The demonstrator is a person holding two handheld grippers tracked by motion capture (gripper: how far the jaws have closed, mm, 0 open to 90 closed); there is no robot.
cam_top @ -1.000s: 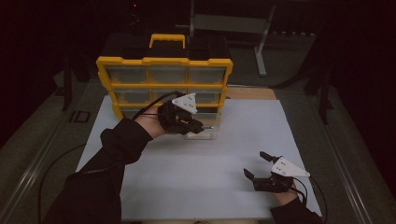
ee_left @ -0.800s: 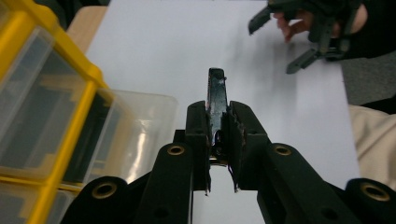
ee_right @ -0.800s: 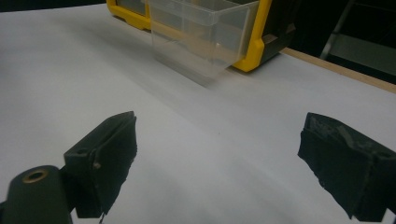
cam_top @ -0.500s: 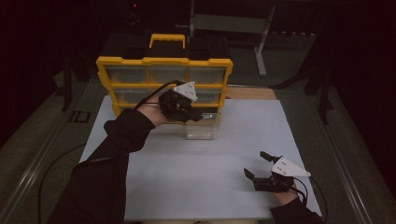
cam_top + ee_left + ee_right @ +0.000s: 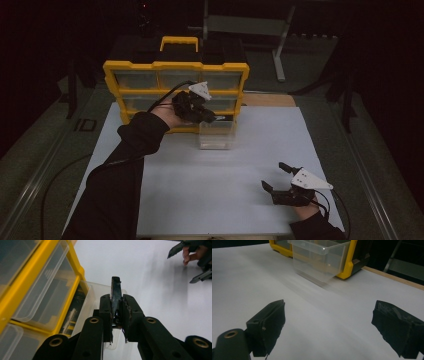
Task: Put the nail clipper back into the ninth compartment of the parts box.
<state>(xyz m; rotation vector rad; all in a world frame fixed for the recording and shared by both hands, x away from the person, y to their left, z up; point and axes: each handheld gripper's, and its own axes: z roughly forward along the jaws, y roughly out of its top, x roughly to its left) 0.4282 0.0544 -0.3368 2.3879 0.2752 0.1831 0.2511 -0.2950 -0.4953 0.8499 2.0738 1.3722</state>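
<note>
The room around you is dark; a white sheet covers the table, with a strip of bare wood at its far edge. The yellow organizer stands at the back. Your left gripper is clamped on a thin black piece above the pulled-out clear drawer. Your right gripper rests near you, jaws wide apart, holding nothing.
</note>
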